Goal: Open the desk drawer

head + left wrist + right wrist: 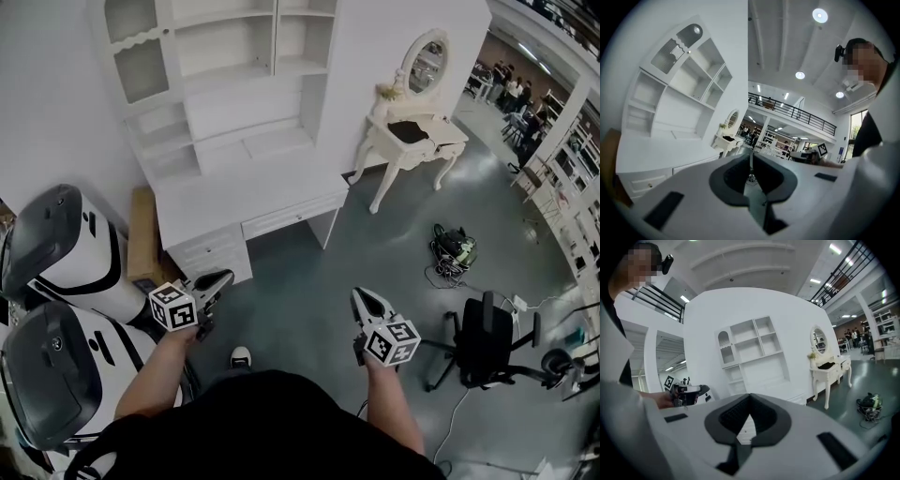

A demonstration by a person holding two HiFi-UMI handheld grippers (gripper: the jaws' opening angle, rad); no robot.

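Observation:
The white desk (246,195) with a shelf hutch stands against the wall ahead. A wide drawer (292,217) runs under its top, and smaller drawers (212,253) stack in its left pedestal; all look closed. My left gripper (223,276) hovers just in front of the pedestal, jaws shut and empty, not touching it. The right gripper (360,294) hangs over the bare floor, well short of the desk, shut with nothing in it. The left gripper view shows the desk (649,157) at its left. The right gripper view faces the hutch (754,355).
Two large white-and-black machines (66,258) crowd the left, with a cardboard box (143,232) beside the desk. A cream dressing table with an oval mirror (412,131) stands right of the desk. A cable bundle (455,249) and a black chair (483,339) sit on the floor at right.

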